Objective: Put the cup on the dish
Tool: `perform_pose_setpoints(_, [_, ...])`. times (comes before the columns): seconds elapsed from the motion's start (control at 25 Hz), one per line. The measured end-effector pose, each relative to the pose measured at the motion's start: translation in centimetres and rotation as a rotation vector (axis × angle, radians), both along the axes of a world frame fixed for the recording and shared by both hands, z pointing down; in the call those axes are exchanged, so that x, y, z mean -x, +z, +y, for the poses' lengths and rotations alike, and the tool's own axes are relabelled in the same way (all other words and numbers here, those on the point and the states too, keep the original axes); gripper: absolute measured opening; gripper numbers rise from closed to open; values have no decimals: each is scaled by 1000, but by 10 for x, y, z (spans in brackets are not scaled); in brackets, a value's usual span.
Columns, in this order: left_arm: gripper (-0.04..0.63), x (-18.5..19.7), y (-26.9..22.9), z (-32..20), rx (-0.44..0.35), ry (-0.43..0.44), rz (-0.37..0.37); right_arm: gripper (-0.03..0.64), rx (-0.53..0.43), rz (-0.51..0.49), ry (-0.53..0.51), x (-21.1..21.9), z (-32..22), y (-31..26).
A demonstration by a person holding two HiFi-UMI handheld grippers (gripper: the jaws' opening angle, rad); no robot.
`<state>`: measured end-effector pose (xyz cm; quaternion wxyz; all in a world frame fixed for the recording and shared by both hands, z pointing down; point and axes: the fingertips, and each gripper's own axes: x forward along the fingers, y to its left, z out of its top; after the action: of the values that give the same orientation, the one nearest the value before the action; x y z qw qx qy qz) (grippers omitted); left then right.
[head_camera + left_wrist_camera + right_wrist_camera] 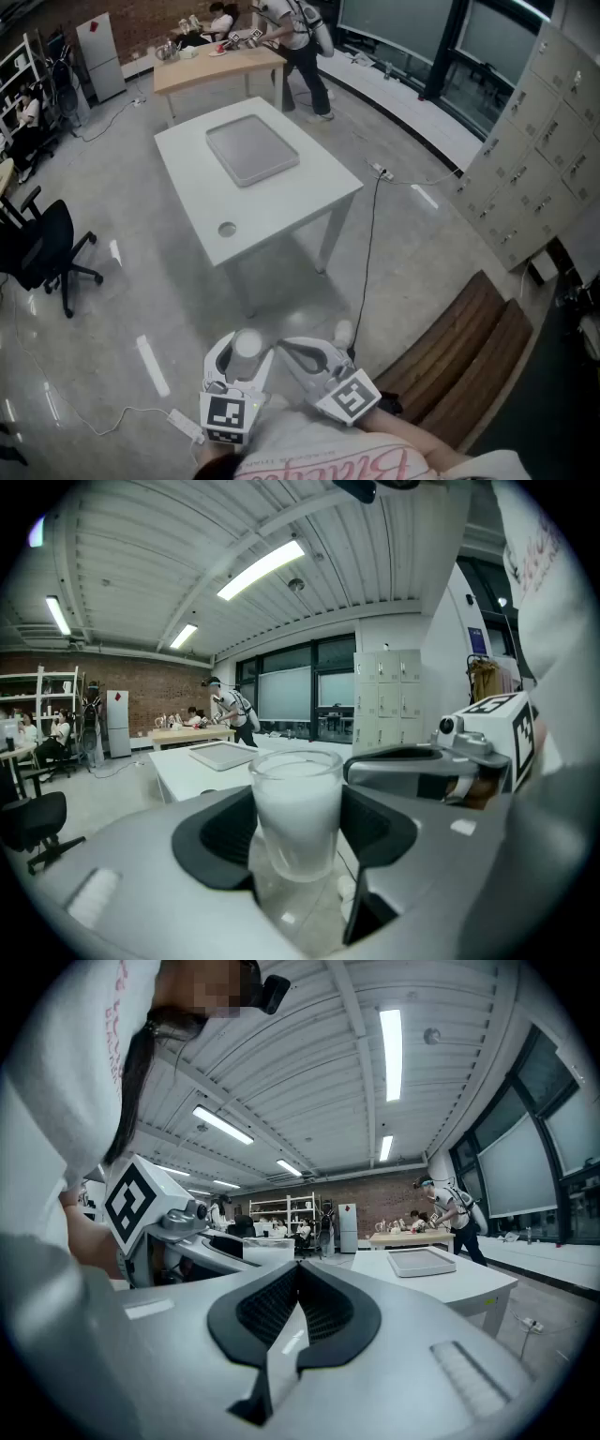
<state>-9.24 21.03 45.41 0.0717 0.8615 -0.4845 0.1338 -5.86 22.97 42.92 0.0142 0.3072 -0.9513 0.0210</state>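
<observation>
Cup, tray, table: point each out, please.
Cup point(298, 808), left gripper view, frosted side wall.
Tray point(251, 148), head view, flat centre.
Table point(281, 211), head view, bare top beside the tray.

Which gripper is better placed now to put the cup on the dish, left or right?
Left: the left gripper clamps the cup, while the right gripper is shut and empty. The dish is ahead.
</observation>
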Motion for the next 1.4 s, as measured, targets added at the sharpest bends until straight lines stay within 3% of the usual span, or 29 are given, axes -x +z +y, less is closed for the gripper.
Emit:
perform_pose_setpoints(0.16, [267,-7,0,6,9,-4,-7,-14,-3,-40,21,-6,2,-9])
perform_pose_setpoints(0.8, [265,-4,-3,-2,12,-59,0,-14,2,-32,51,-13,-8,-10])
perform_pose_setpoints(1.0, [265,-8,-8,-24,15,-81,0,-14,-13,-66,49,-22,-29,-25])
perform_pose_setpoints(1.4, [265,-28,-20,-98,-5,-103,-11,-14,58,9,77,-35,-115,-13])
